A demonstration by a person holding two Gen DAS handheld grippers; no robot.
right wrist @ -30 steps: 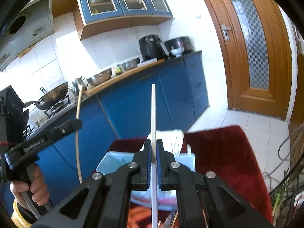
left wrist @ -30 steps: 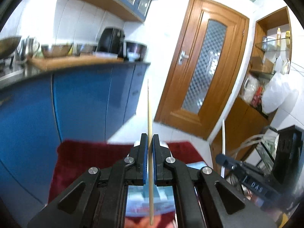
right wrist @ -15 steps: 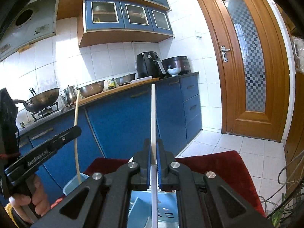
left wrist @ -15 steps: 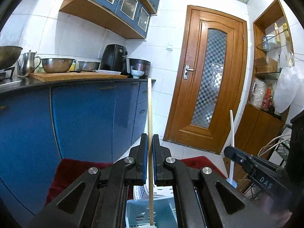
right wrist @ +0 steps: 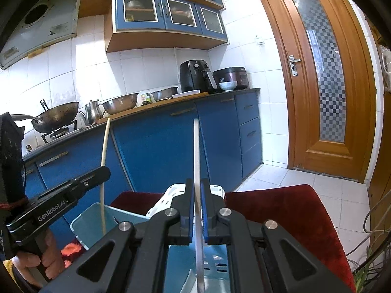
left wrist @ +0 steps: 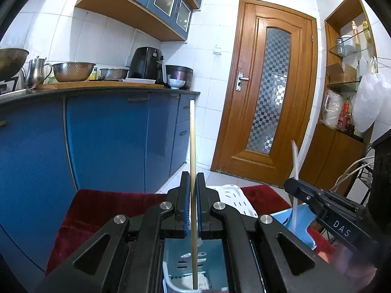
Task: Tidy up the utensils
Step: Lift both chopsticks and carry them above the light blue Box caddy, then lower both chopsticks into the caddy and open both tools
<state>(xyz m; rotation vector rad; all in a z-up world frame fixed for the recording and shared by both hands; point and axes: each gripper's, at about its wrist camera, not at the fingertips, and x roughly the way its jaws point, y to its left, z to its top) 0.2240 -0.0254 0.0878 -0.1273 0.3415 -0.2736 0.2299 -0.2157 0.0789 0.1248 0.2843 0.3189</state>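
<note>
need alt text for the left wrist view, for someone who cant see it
The left gripper holds a wooden chopstick upright between its shut jaws, its lower end over a light blue basket on a red cloth. At right, the right gripper holds a white chopstick over the same basket, with blue kitchen cabinets and a wooden door behind.

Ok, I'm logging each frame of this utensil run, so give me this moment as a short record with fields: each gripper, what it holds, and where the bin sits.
left gripper: shut on wooden chopstick, held upright
right gripper: shut on white chopstick, held upright
lower ends: both reach down into the light blue bin
bin position: on the red cloth, below both grippers
beside bin: white slotted basket
background: blue cabinets, wooden door
</note>
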